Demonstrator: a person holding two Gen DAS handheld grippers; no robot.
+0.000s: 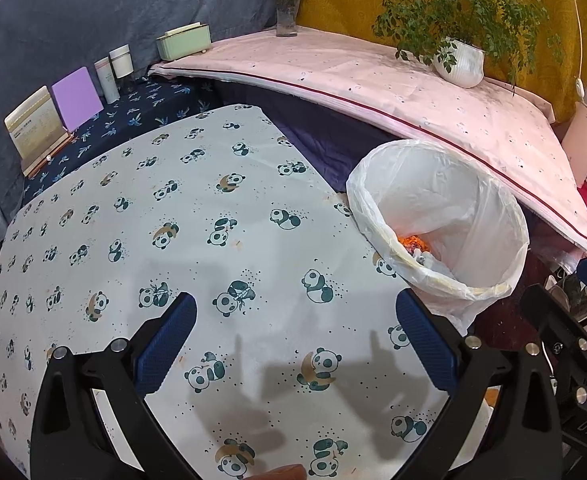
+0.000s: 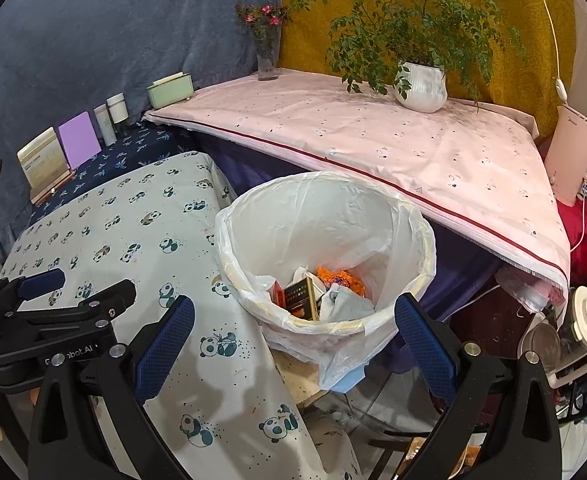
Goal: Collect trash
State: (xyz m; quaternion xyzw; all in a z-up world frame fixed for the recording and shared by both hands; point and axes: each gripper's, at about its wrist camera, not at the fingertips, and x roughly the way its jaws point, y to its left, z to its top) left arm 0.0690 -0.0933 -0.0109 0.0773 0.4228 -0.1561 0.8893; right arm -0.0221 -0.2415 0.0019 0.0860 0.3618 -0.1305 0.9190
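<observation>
I have the left tool hovering level over the panda-print surface, released, its two blue fingers spread wide with nothing between them. My right tool hangs above the bin, also released and empty, fingers splayed either side of the rim. From the left view the single white-lined bin sits at two o'clock, just off the surface's edge, and only a sliver of orange scrap shows inside. The right view looks straight down into it: one dark carton, crumpled white paper, orange scraps. Toward twelve o'clock I count one potted plant and one flower vase.
</observation>
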